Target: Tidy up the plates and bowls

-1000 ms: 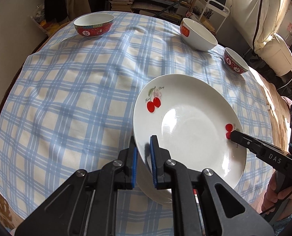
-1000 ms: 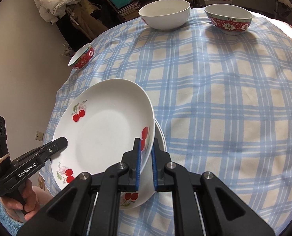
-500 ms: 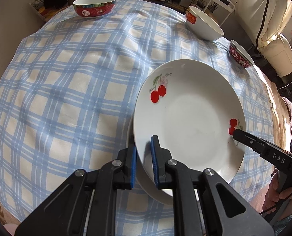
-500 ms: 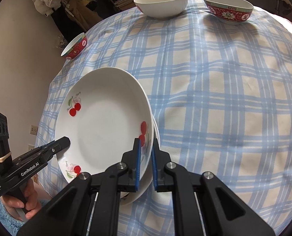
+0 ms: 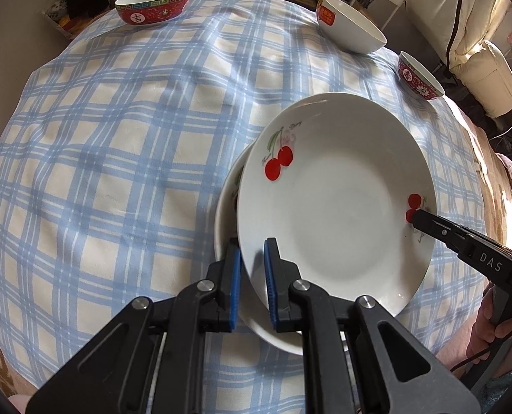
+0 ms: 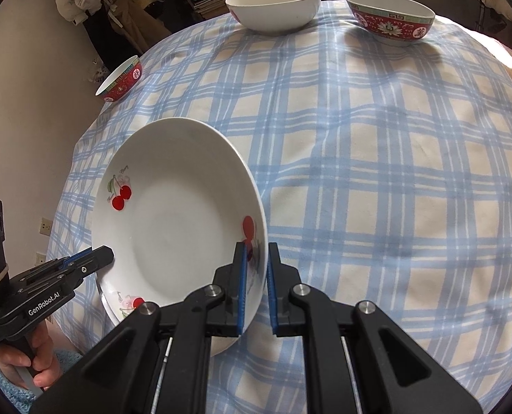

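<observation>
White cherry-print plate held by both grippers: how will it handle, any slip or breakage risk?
The white cherry-print plate looks like stiff glazed ceramic, so probably rigid but breakable if dropped. Its glossy rim may slip in the thin edge pinches of the left gripper and right gripper. Tilted above a second plate, it could clink on landing.

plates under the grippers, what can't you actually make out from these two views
- Lower plate: left wrist view shows only a sliver of its rim; the top plate covers the rest. Whether the two touch cannot be told.
- Lower plate in the right wrist view: fully hidden by the top plate.
- Small print beside the cherries: too small to read.
- White bowl label: too small to read.
</observation>
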Available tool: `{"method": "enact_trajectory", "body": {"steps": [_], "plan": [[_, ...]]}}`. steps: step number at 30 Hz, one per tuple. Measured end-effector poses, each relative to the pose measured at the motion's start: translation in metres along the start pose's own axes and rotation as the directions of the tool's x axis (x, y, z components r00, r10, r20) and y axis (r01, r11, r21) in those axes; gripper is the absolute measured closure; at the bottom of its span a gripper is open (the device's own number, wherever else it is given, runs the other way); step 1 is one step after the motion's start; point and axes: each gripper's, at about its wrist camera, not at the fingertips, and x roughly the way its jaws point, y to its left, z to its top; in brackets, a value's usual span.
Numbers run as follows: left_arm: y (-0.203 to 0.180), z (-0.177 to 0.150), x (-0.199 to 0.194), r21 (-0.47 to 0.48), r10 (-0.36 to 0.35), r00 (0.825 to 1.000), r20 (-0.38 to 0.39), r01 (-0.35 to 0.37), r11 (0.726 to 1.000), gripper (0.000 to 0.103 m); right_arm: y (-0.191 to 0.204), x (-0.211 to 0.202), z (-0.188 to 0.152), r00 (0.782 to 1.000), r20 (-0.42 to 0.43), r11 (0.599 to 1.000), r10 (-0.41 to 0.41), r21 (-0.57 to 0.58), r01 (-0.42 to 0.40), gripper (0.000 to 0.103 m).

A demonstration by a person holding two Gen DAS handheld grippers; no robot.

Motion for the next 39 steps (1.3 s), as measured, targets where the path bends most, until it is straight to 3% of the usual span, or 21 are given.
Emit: {"method": "enact_trajectory", "body": {"steps": [7, 12, 16, 17, 21, 22, 23, 26, 27, 29, 33, 39], "plan": [[0.001, -0.002, -0.008, 0.016, -0.013, 1.000, -0.015, 0.014, 1.000, 0.090, -0.003, -0.011, 0.001, 0.999, 0.036, 1.000, 0.016, 0.018, -0.016, 0.091], [-0.002, 0.001, -0.031, 0.077, 0.075, 0.994, 0.080, -0.081, 0.994, 0.086, -0.004, -0.020, 0.004, 0.998, 0.063, 1.000, 0.021, 0.020, -0.022, 0.091], [0.002, 0.015, -0.037, 0.056, 0.040, 0.997, 0.070, -0.044, 0.997, 0.085, -0.005, -0.023, 0.010, 0.997, 0.073, 1.000, 0.022, 0.017, -0.024, 0.091], [0.001, 0.021, -0.039, 0.047, 0.032, 0.997, 0.063, -0.035, 0.998, 0.083, -0.005, -0.024, 0.014, 0.997, 0.074, 1.000, 0.024, 0.018, -0.025, 0.091], [-0.007, 0.047, -0.052, 0.043, -0.003, 0.996, 0.084, -0.001, 0.999, 0.052, -0.003, -0.032, 0.034, 0.994, 0.105, 1.000, 0.002, -0.015, 0.000, 0.091], [-0.010, 0.055, -0.055, 0.046, -0.002, 0.995, 0.099, -0.003, 0.999, 0.049, -0.003, -0.034, 0.040, 0.993, 0.118, 0.999, -0.013, -0.029, 0.016, 0.090], [-0.014, 0.064, -0.059, 0.051, 0.002, 0.994, 0.113, -0.007, 0.999, 0.044, -0.003, -0.036, 0.047, 0.991, 0.130, 0.999, -0.023, -0.039, 0.028, 0.088], [-0.024, 0.095, -0.065, 0.056, 0.021, 0.989, 0.145, -0.030, 0.998, 0.020, -0.008, -0.041, 0.069, 0.987, 0.158, 0.999, -0.035, -0.024, 0.039, 0.061], [-0.028, 0.105, -0.066, 0.058, 0.023, 0.987, 0.161, -0.033, 0.998, 0.018, -0.011, -0.042, 0.077, 0.985, 0.169, 0.999, -0.034, -0.018, 0.037, 0.055], [-0.036, 0.127, -0.067, 0.066, 0.026, 0.981, 0.194, -0.039, 0.997, 0.017, -0.015, -0.046, 0.093, 0.981, 0.189, 0.999, -0.038, -0.021, 0.043, 0.054], [-0.051, 0.171, -0.058, 0.042, 0.001, 0.972, 0.233, -0.011, 0.999, 0.016, -0.022, -0.050, 0.127, 0.973, 0.219, 0.997, -0.065, -0.017, 0.070, 0.026], [-0.076, 0.229, -0.027, 0.029, -0.034, 0.973, 0.228, 0.028, 0.999, 0.016, -0.035, -0.052, 0.182, 0.965, 0.254, 0.998, -0.057, -0.019, 0.064, 0.025]]}}
